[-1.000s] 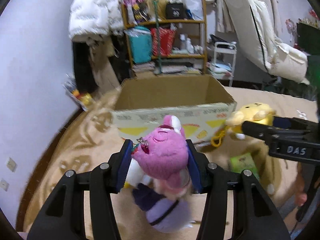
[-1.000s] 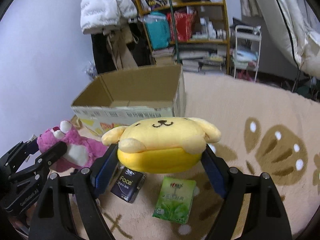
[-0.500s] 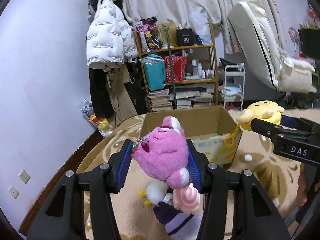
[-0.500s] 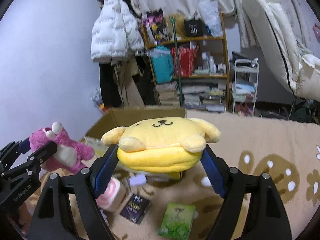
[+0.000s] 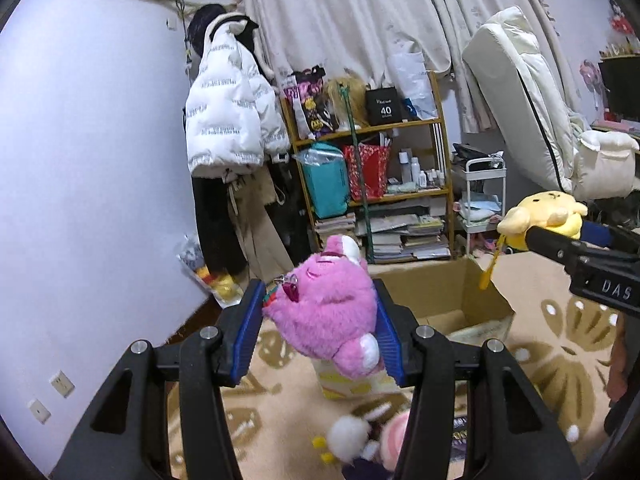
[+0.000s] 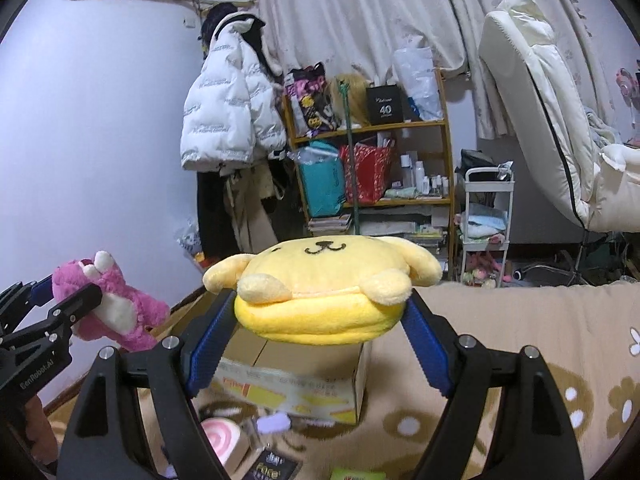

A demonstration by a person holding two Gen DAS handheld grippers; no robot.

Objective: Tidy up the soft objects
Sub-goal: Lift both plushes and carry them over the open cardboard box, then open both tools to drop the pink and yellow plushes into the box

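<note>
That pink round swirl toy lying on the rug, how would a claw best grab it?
Grip the pink swirl toy across its round sides, coming from above. It lies flat, swirl face up, so the curved edge offers two opposite faces. A dark packet lies close beside it, so approach carefully.

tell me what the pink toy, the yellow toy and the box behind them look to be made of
Pink toy: long, fuzzy plush, likely synthetic fur; loose fibres show at its outline, with a small metal clip near its head.
Yellow toy: short, smooth, matte plush; a stitched seam and embroidered face show.
Box: brown corrugated cardboard by its look, dull inside, printed outside.
</note>
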